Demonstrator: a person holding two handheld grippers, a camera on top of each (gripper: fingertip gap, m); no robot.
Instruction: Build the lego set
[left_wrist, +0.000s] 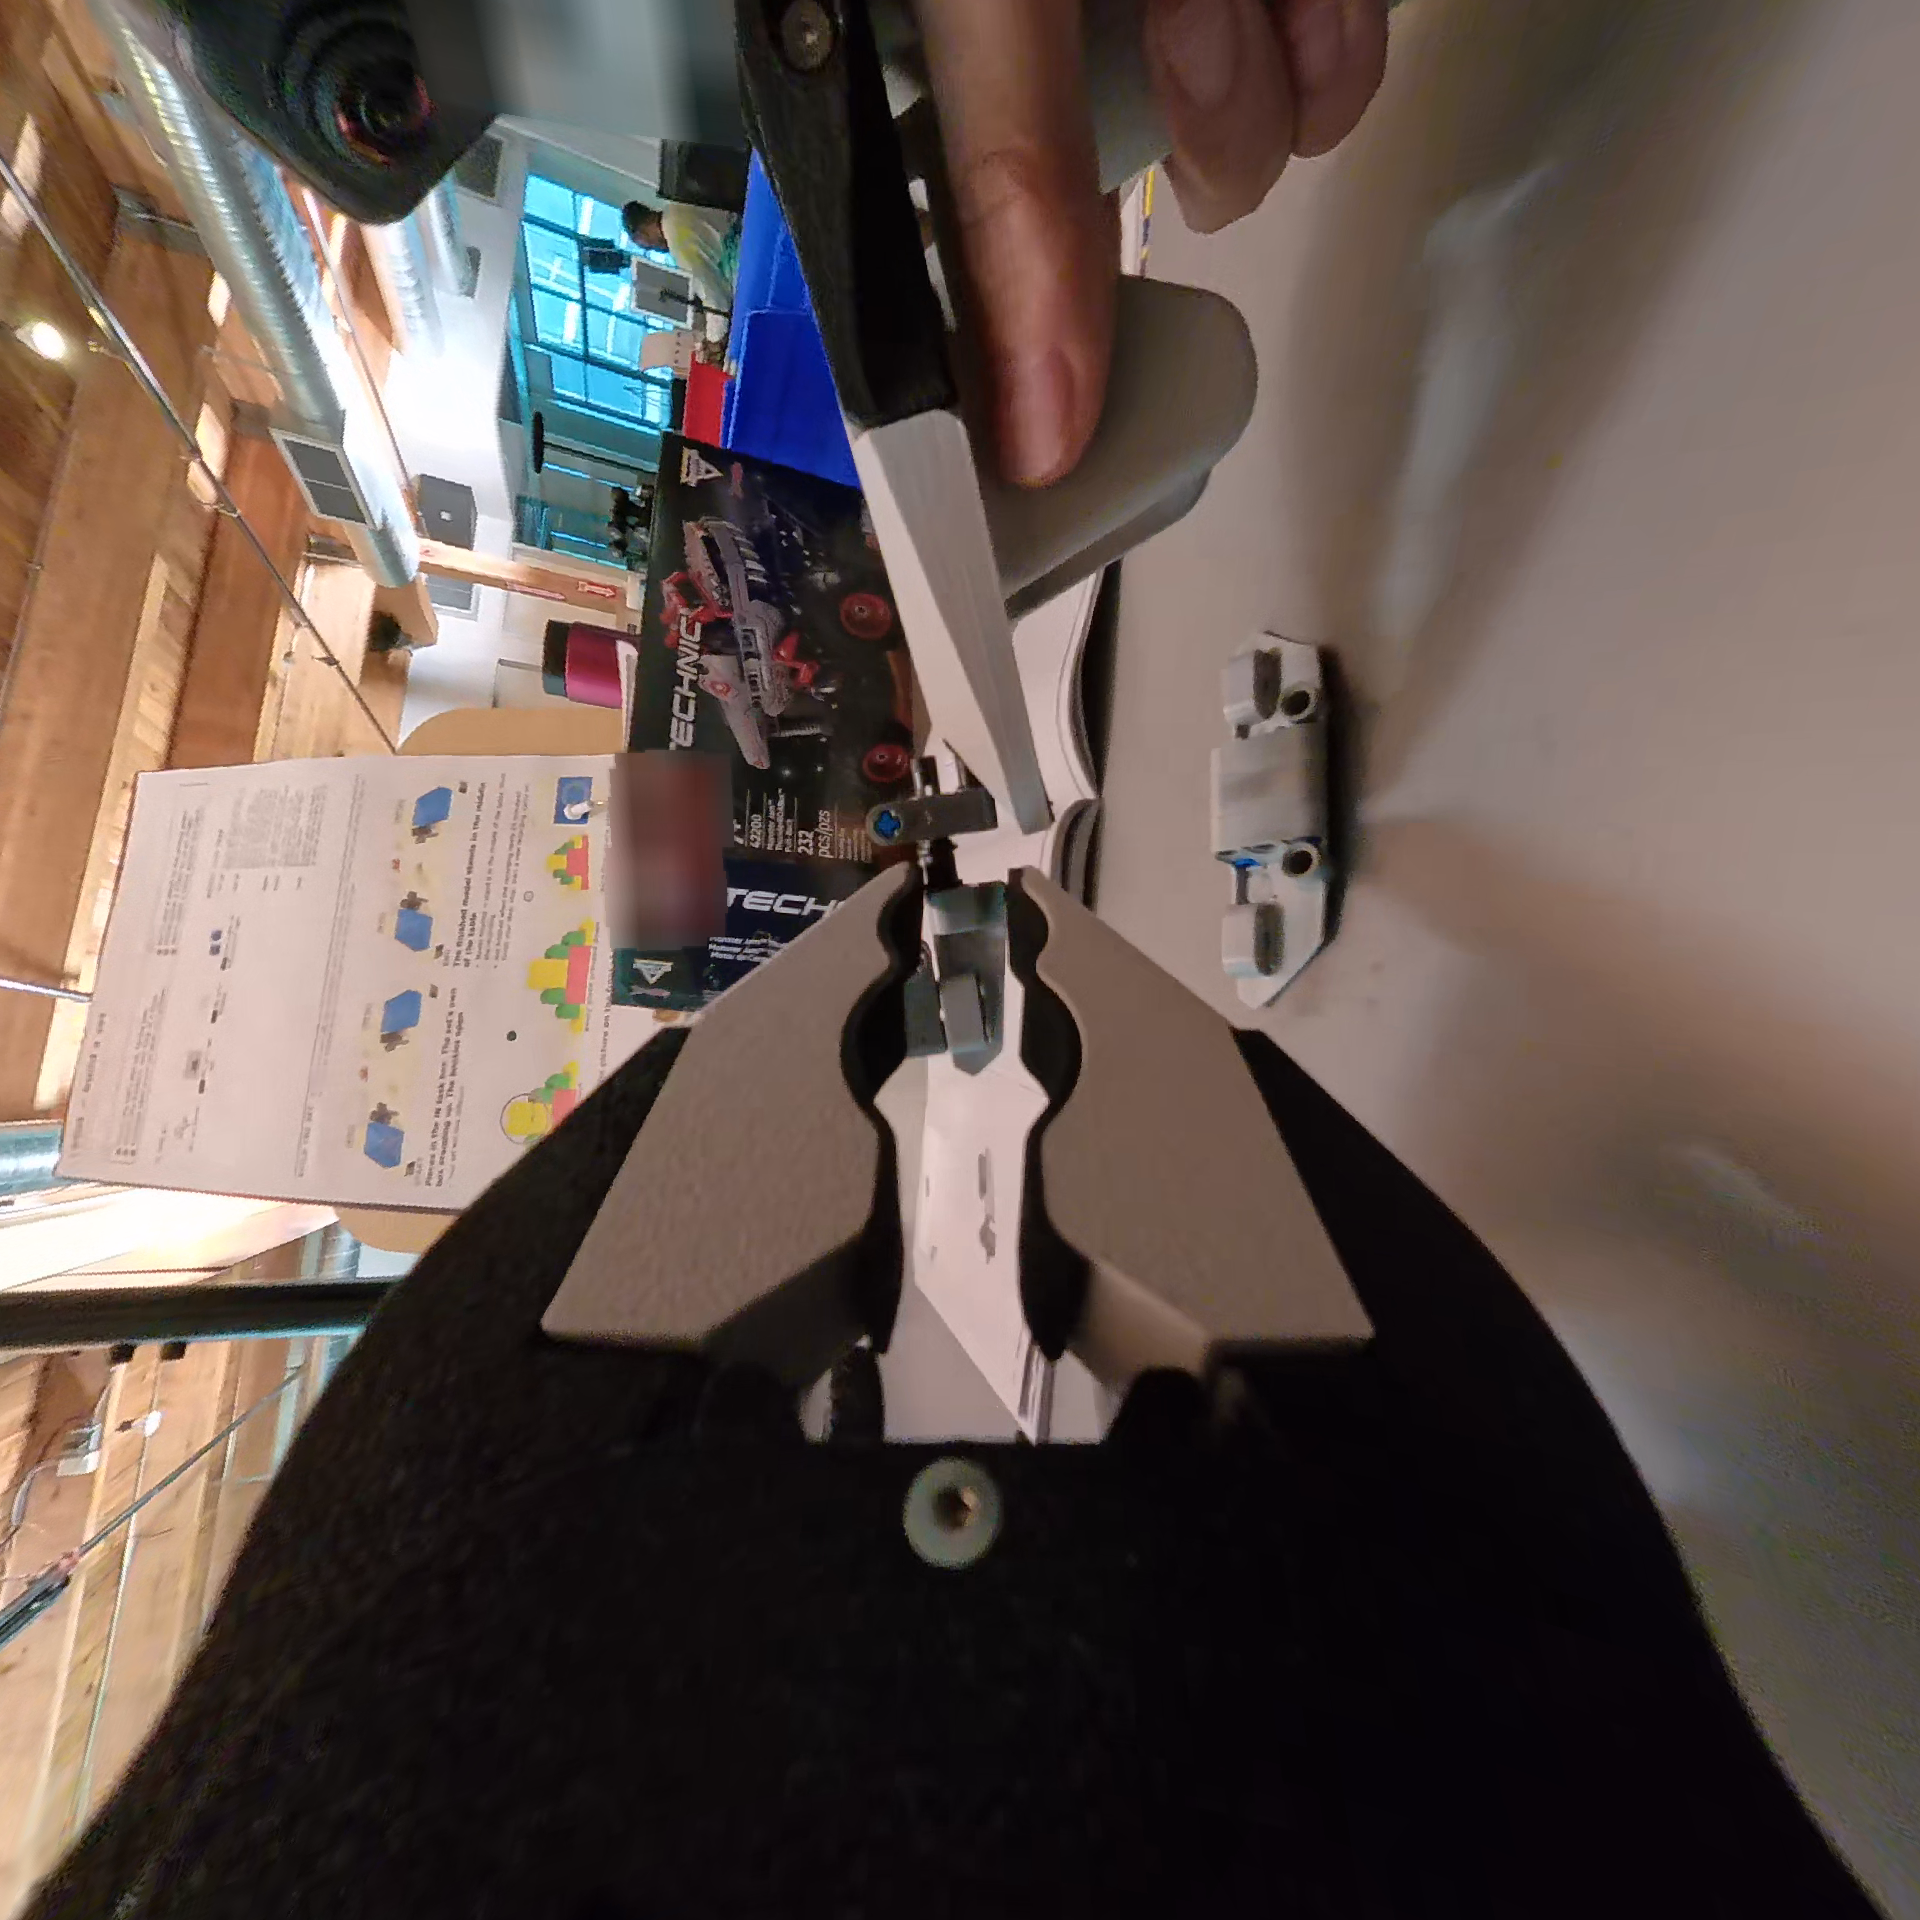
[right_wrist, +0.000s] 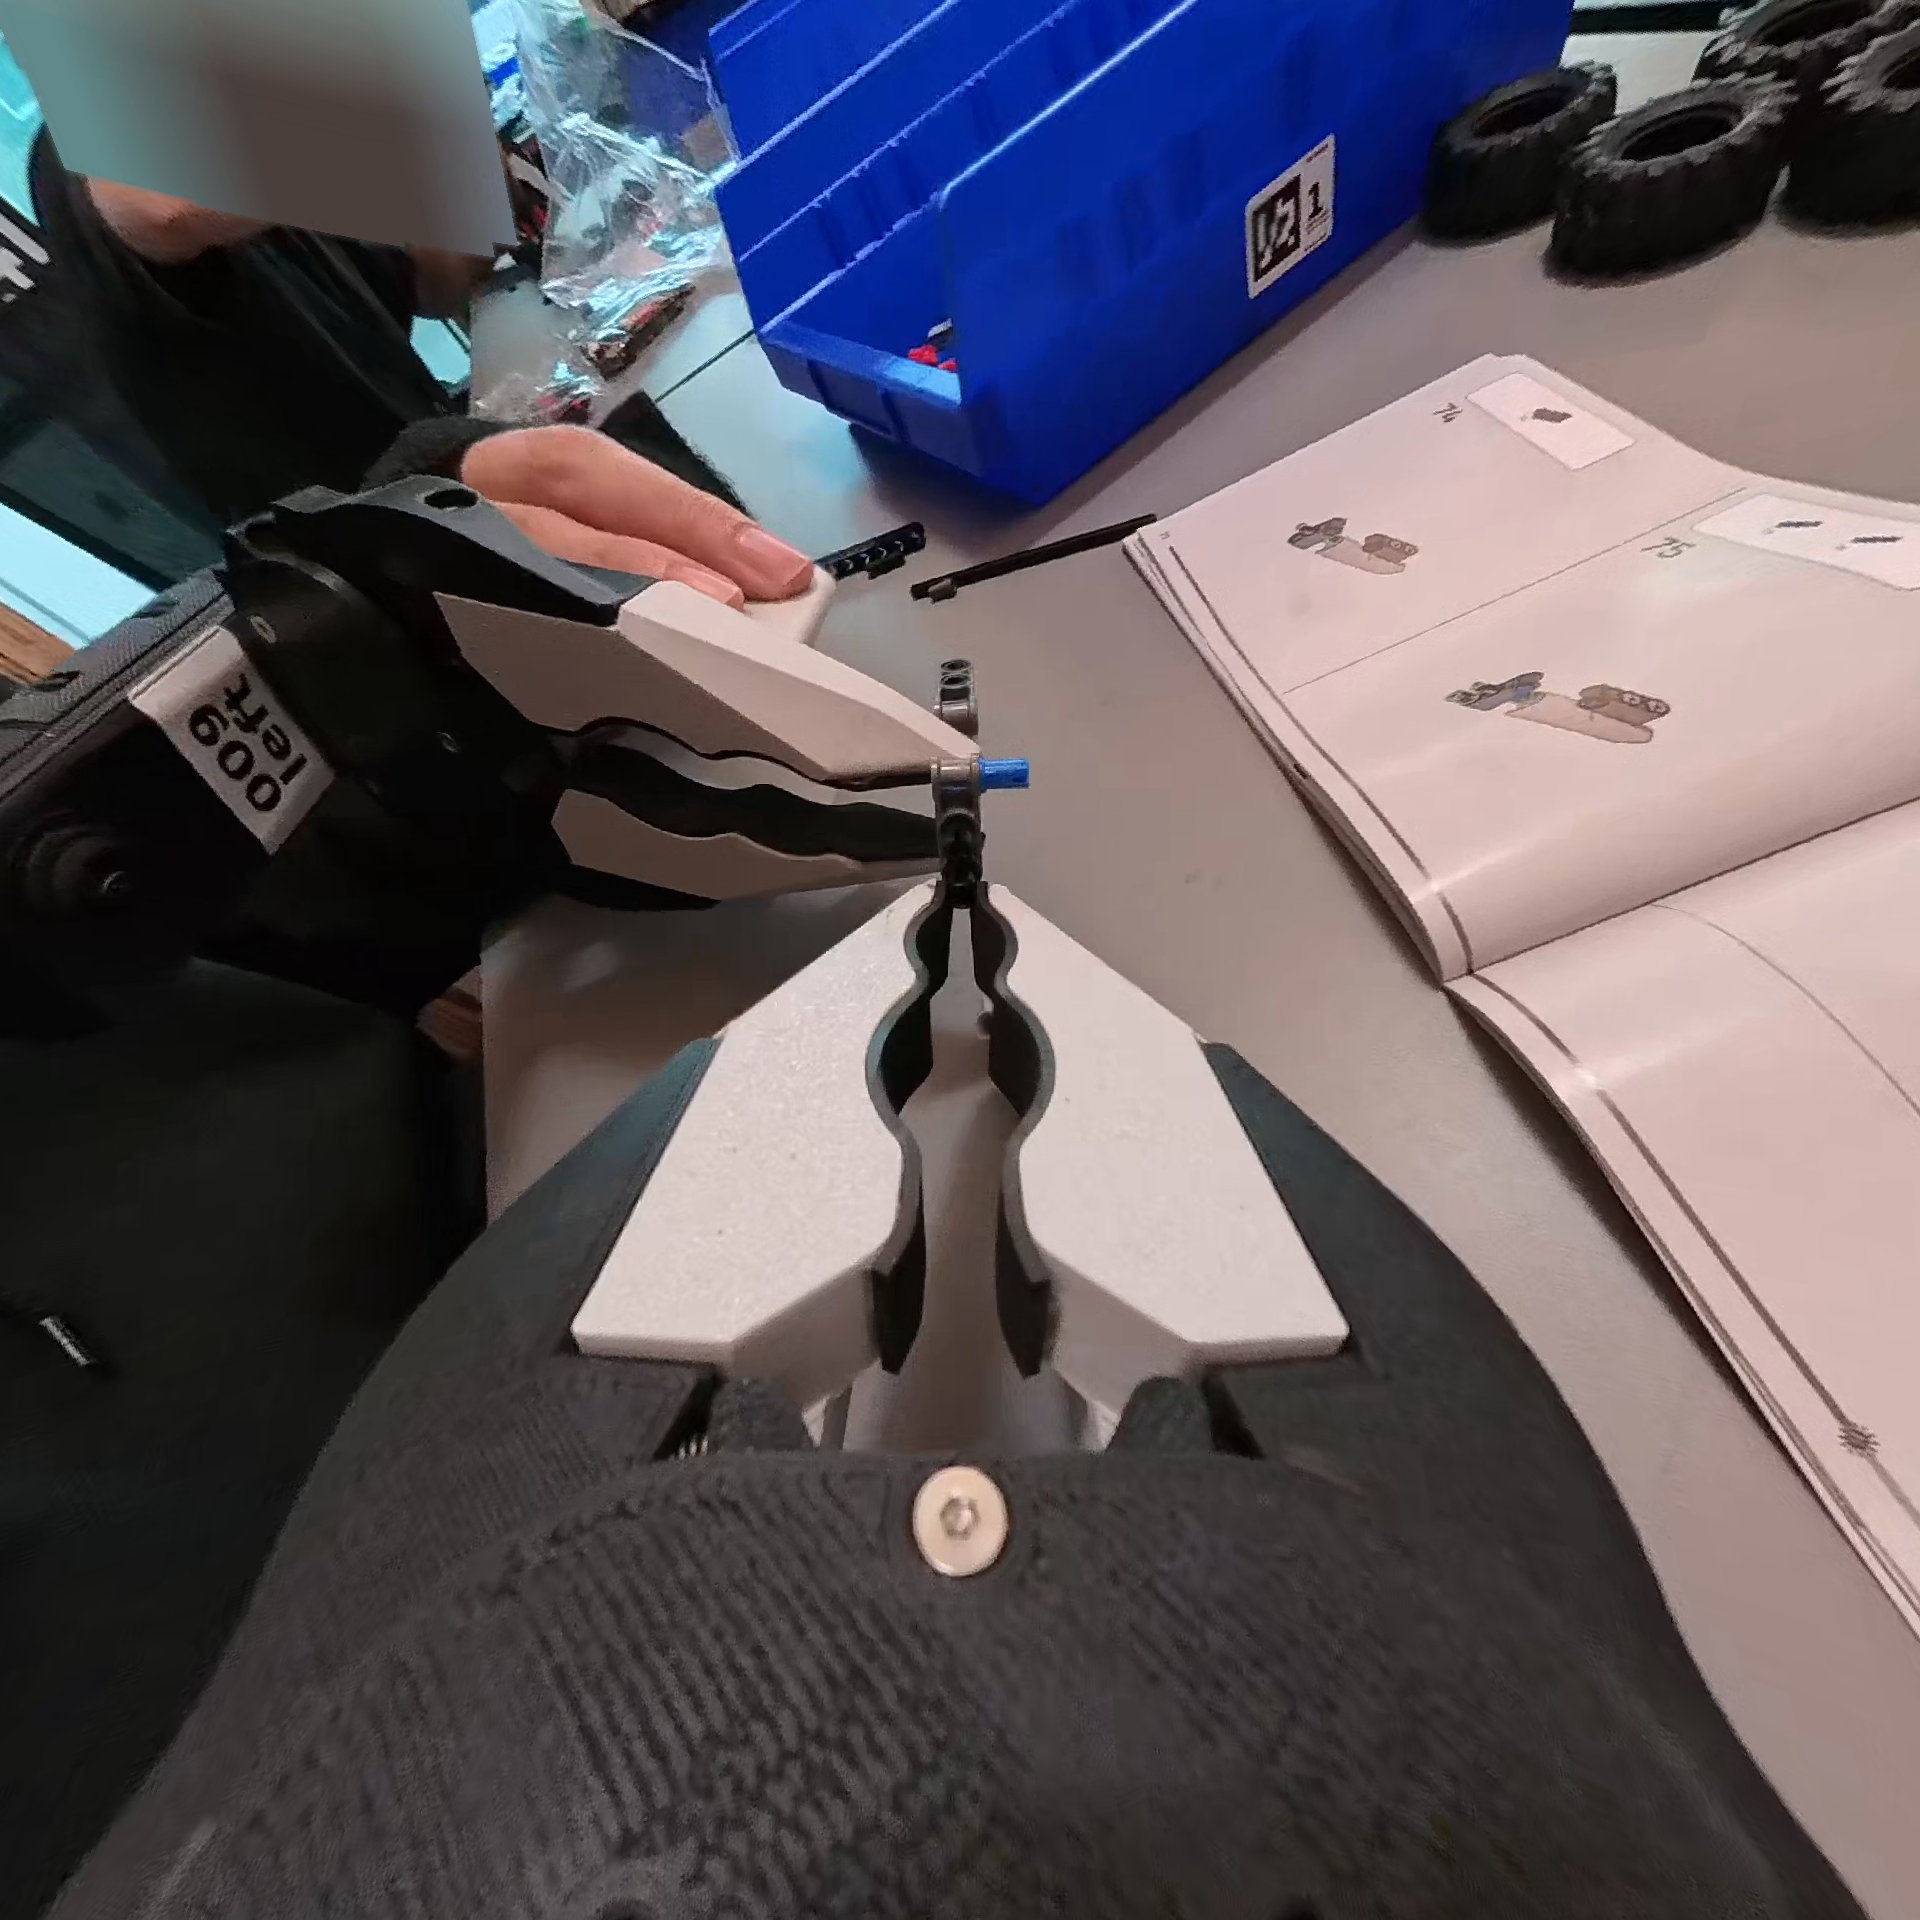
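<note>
Close view over a grey table (right_wrist: 1299, 935), with two tools meeting tip to tip above it. Held in the air between them, just above the table and left of an open instruction booklet (right_wrist: 1558, 779): a small lego assembly (right_wrist: 961, 800) made of a grey connector (right_wrist: 949, 774), a short blue pin (right_wrist: 1004, 771) sticking out sideways, and a thin black stem (right_wrist: 961, 857) below. Right hand-held gripper (right_wrist: 964, 899) reaching in from the bottom of its own view, fingers pressed nearly together and pinching the black stem at the very tips. Left hand-held gripper (right_wrist: 951, 798) coming in from the left, gripped by a bare hand (right_wrist: 623, 509) in a dark sleeve, fingers clamped on the grey connector. From the left wrist view, turned sideways: a grey piece of the same assembly wedged between the left tool's fingertips (left_wrist: 1049, 914), the right tool's white finger just beside it and another hand (left_wrist: 1029, 260) wrapped around that tool. Lying flat on the table nearby and apart from both tools, a pale grey and white built section (left_wrist: 1273, 821). Farther back, a blue storage bin (right_wrist: 1091, 208), a cluster of black tyres (right_wrist: 1662, 145), a crumpled clear plastic bag (right_wrist: 613, 208), a thin black rod (right_wrist: 1029, 556) and a short black beam (right_wrist: 873, 556). Propped upright behind, the dark set box (left_wrist: 769, 675) and a printed sheet (left_wrist: 332, 977) of coloured diagrams.
</note>
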